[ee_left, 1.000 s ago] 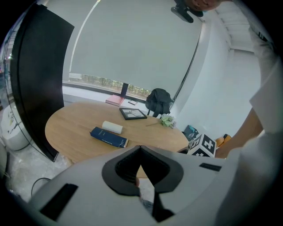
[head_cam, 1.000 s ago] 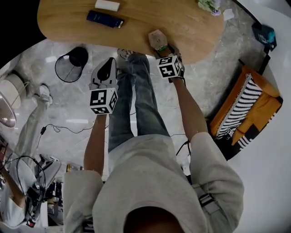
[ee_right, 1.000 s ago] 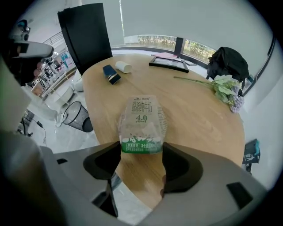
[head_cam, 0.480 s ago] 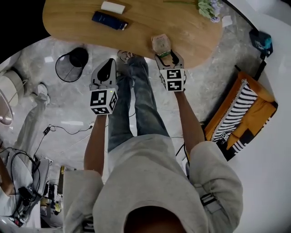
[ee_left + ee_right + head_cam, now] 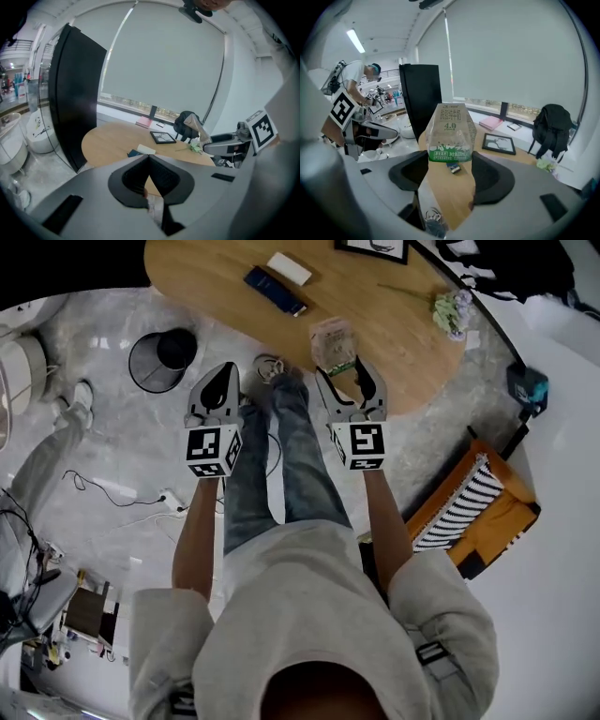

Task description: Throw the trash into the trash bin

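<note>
My right gripper is clamped on the milk pack, its jaws pressing both sides, above the table at its near edge. The left gripper has its jaws pressed together on nothing. I judge the pickup done. Next I'd carry the pack to the trash bin on the floor off the table's left end and release it there. Only the head view shows the bin; only the right gripper view shows the grip.

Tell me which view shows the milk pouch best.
The right gripper view: the milk pouch fills the centre, label facing, gripped in the right tool. The head view shows it small from above; the left gripper view, small and side-on.
</note>
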Demonstrator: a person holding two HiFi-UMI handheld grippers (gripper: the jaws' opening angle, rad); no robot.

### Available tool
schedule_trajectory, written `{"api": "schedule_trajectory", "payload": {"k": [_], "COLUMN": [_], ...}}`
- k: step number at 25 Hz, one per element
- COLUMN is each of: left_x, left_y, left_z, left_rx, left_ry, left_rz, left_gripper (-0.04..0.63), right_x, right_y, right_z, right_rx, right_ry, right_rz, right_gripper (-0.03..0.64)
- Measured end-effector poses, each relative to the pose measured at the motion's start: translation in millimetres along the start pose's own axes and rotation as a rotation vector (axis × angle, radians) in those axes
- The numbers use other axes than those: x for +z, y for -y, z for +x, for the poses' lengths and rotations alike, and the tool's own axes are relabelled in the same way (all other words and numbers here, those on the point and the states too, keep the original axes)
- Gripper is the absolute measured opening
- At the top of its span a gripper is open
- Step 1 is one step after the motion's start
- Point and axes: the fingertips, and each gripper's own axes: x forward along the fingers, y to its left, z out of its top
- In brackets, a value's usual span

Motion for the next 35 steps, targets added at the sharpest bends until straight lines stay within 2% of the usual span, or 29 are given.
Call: {"api": "schedule_trajectory", "payload": {"k": [5, 9, 22, 29, 35], "left_x": [2, -7, -75, -110, -133], "left_y": [-42, -75, -172, -197, -210], "left_z": [-34, -67, -205, -254, -271], "left_rx": [0.116, 0.23, 0.597, 0.716, 0.764], "left_ry": [0.065, 0.115, 0.226, 0.255, 0.262], "left_rz": [-0.081, -0.153, -0.378, -0.466, -0.52], "left_gripper": [0.017, 0.017, 0.017, 0.017, 0.017], "right_x": [36, 53, 68, 60, 35], "right_y": [-35, -76, -270, -347, -387], "right_z": [17, 43, 92, 105, 141], "right_rx": [0.092, 0.207, 0.581, 0.707, 0.742], "right_ry": [0.037, 0.038, 0.026, 0.008, -0.056], "right_rz": [-0.102, -0.193, -0.418, -0.5, -0.539], "right_gripper": [0.305, 0.305, 0.305, 0.305, 0.305]}}
